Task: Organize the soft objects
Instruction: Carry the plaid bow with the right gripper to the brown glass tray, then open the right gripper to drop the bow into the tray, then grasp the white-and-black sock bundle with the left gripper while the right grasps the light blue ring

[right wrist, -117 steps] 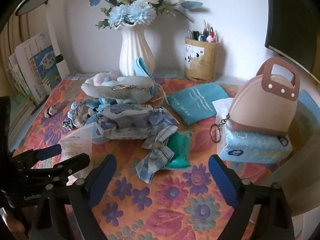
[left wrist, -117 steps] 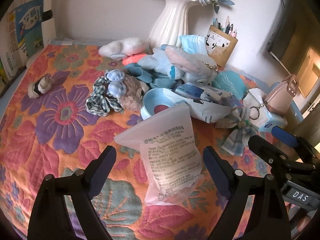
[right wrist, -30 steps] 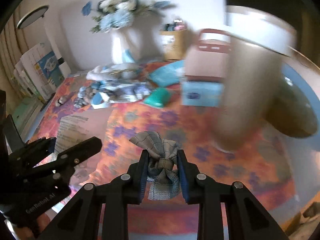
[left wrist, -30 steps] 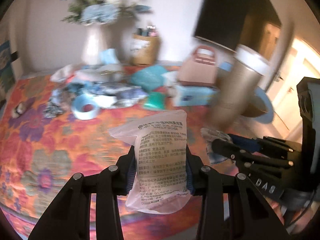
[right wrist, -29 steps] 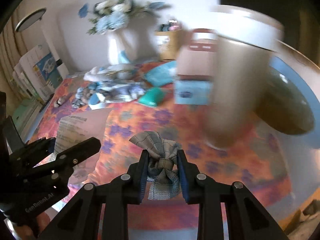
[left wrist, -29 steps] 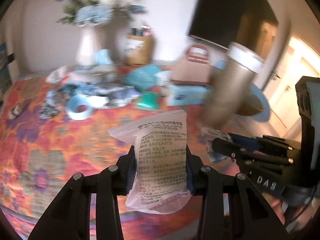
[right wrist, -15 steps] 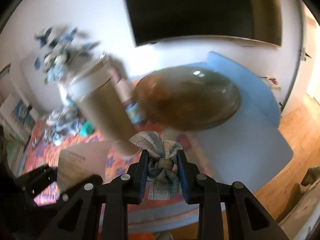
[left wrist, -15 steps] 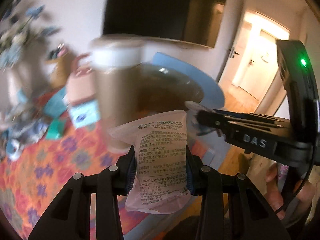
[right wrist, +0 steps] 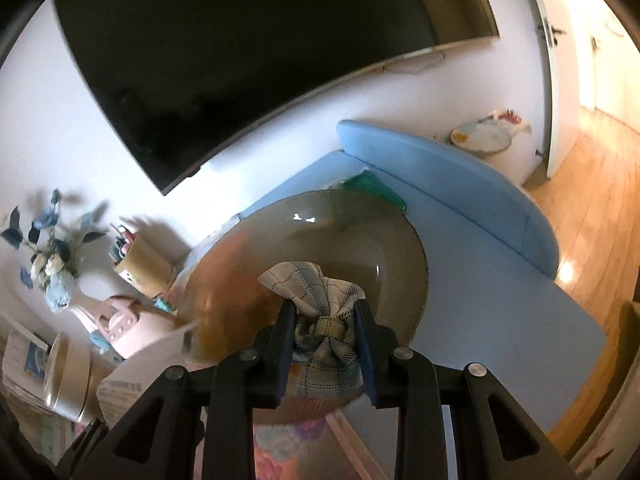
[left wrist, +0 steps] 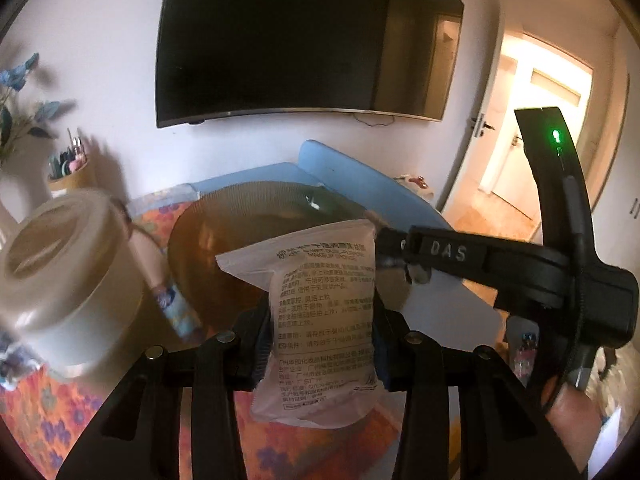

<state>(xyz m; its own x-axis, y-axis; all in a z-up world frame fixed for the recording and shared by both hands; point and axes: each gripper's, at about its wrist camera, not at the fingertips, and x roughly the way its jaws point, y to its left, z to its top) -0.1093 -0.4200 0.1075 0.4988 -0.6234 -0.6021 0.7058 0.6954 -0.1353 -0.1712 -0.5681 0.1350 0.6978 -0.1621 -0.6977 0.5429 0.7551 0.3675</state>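
at the left side stands one cream canister [left wrist: 60, 284], and to its right, farther from me, one big brown bowl [left wrist: 224, 240] on one blue table [right wrist: 500, 264].

my left gripper [left wrist: 320, 344] holds one white sponge packet [left wrist: 324, 320]; it hangs over the near edge of the bowl. the jaws have just been opening a little, but the pads touch the packet on both sides and it is not falling.

my right gripper [right wrist: 324, 332] holds one plaid bow [right wrist: 320, 312], also above the bowl, near its middle. these jaws are narrow and have also just been opening slightly, with the bow pinched between them.

i judge that this is the carrying step, almost finished: two soft things, one in each gripper, are brought to the bowl. the next move needs me to lower both a little and open the jaws fully, so that each piece drops inside the rim. the packet is the risk, because it sits close to the near edge and may slide out.
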